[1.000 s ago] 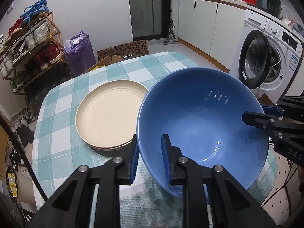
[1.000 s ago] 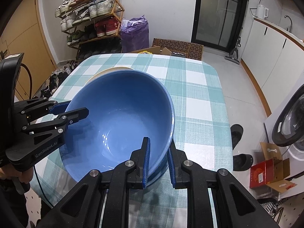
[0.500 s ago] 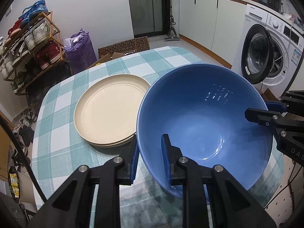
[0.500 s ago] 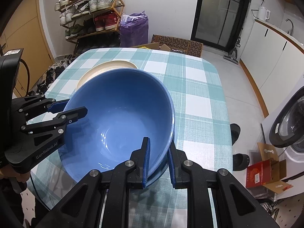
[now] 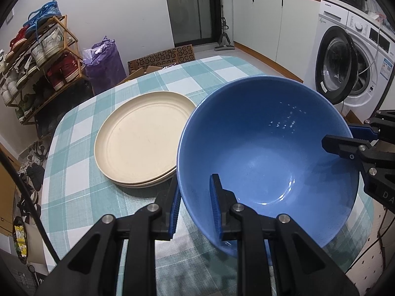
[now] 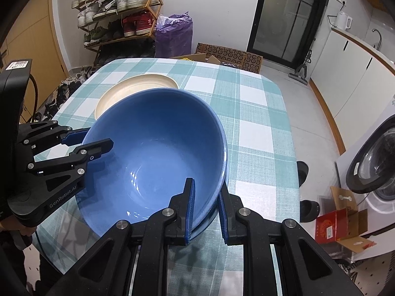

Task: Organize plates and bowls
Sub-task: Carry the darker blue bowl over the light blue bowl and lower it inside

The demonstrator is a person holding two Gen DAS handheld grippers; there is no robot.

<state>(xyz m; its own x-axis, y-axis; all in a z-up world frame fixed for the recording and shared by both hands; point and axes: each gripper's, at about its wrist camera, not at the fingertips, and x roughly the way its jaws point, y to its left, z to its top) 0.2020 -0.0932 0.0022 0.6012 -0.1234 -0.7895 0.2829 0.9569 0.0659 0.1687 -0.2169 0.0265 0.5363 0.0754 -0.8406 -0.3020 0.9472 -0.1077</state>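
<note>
A stack of cream plates (image 5: 142, 140) is sitting on the teal-checked tabletop (image 5: 74, 172), just left of a large glossy blue bowl (image 5: 266, 157). The bowl is hanging tilted above the tabletop, its near edge overlapping the plates. The left gripper (image 5: 193, 206) is pinching the bowl's left rim, one finger inside and one outside. On the opposite side the right gripper (image 6: 206, 204) is clamping the rim the same way, so both are gripping the bowl closed on its wall.
</note>
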